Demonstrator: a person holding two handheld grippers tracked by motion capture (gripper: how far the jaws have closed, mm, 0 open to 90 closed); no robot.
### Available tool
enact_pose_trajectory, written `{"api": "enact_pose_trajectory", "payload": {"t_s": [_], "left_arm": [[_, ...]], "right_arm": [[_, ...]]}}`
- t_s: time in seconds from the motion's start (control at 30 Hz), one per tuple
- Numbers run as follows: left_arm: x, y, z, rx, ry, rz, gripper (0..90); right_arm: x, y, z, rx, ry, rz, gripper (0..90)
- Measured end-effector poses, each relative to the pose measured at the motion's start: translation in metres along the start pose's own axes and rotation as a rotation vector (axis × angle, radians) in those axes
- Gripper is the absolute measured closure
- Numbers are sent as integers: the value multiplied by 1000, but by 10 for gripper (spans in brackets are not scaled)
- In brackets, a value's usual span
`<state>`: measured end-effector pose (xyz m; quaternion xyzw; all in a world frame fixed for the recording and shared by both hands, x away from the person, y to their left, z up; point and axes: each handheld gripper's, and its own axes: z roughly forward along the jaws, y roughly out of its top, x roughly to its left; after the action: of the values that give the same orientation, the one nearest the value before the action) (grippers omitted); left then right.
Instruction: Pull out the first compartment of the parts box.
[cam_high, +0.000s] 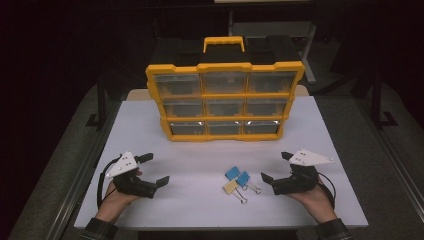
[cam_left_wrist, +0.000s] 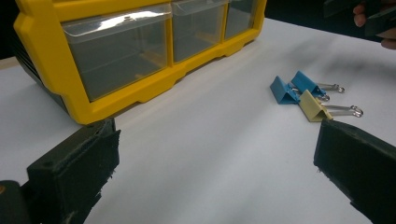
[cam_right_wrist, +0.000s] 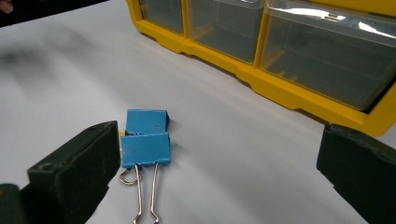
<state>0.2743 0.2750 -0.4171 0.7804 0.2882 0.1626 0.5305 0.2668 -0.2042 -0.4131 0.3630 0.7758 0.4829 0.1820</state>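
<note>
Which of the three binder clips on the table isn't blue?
The pale yellow binder clip, nearest the person; the two blue binder clips lie just behind it.

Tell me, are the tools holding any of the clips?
No. The left tool and right tool are both open with nothing between their jaws. The binder clips lie untouched on the table.

The tabletop (cam_high: 210, 200) is plain white; the drawer cabinet (cam_high: 225, 66) has a yellow frame and handle, a black top and clear drawers (greyish inside); two binder clips (cam_high: 238, 176) are blue, a third clip (cam_high: 230, 187) pale yellow, all with silvery wire handles; both grippers' jaws are black; the sleeves (cam_high: 100, 229) show dark plaid.
</note>
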Motion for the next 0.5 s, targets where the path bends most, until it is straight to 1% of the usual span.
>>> {"api": "enact_pose_trajectory", "payload": {"t_s": [0.03,0.07,0.1,0.13,0.23,0.27,0.3,0.4,0.47,0.5], "left_arm": [[0,0,0,2,-2,-3,0],[0,0,1,-3,-1,-9,0],[0,0,1,-3,-1,-9,0],[0,0,2,9,5,-4,0],[1,0,2,10,4,0,0],[1,1,3,12,4,6,0],[1,1,4,9,3,3,0],[1,3,5,10,-3,14,0],[0,4,6,8,-3,7,0],[0,5,7,4,-2,8,0]], "right_arm": [[0,-1,0,2,2,-4,0],[0,-1,0,5,5,4,0],[0,-1,0,5,8,9,0],[-1,-1,0,4,11,13,0],[-2,-1,0,4,13,13,0],[-2,-1,-1,7,11,8,0],[-2,-1,-2,8,7,5,0],[-2,-1,-4,2,7,7,0],[-2,-1,-4,-5,4,-3,0],[-2,-1,-5,-10,2,1,0]]}}
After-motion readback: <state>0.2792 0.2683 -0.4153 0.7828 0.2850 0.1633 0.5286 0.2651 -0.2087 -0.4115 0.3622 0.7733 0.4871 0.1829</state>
